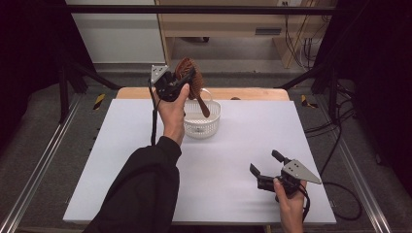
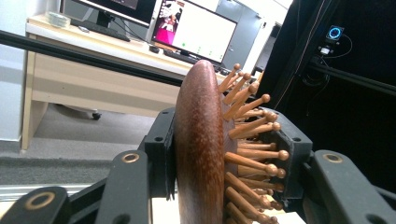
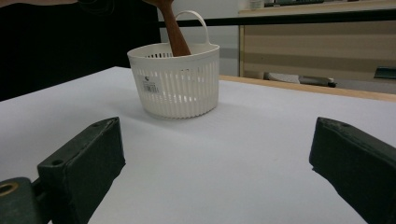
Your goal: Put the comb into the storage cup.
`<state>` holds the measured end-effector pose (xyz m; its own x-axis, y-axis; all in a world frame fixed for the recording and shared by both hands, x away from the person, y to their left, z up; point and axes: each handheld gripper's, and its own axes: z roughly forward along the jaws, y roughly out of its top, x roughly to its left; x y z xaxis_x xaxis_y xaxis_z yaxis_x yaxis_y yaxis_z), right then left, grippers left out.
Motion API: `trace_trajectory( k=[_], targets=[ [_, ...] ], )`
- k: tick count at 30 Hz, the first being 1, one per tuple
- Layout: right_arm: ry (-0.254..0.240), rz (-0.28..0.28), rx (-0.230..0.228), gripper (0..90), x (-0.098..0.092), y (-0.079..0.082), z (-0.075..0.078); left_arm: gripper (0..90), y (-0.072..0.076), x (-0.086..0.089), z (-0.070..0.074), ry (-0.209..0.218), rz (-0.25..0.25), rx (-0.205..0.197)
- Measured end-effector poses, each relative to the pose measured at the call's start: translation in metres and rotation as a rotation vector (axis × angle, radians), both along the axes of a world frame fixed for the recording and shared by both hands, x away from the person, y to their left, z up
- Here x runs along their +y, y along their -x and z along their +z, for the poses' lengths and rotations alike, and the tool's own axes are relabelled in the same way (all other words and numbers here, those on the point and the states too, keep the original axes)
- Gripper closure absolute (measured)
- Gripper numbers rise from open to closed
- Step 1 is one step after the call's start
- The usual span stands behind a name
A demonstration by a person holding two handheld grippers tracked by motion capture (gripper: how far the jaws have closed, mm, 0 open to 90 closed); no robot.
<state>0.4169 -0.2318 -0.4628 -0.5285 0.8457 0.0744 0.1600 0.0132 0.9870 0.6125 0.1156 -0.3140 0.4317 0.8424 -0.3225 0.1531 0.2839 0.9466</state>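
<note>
High view, tabletop: white sheet over a wooden top; grey floor and black frame rails around it.
High view, left tongs: raised above the white basket, clamped on the wooden hairbrush; brush handle slants down into the basket.
High view, right tongs: near the front right edge, jaws apart, nothing between them.
Left gripper view: brush head clamped between the jaws; desk with monitors behind.
Right gripper view: jaws apart; basket stands well ahead on the white surface.
</note>
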Motion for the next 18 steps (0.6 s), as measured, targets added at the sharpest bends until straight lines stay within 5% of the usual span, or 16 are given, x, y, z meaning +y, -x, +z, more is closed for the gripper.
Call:
trace_trajectory(
  k=[18],
  targets=[
    [-0.002,0.000,-0.001,3.7,-0.0001,-0.0002,0.0000,50.5,-0.0010,-0.0021,-0.0077,-0.009,0.001,0.008]
  ],
)
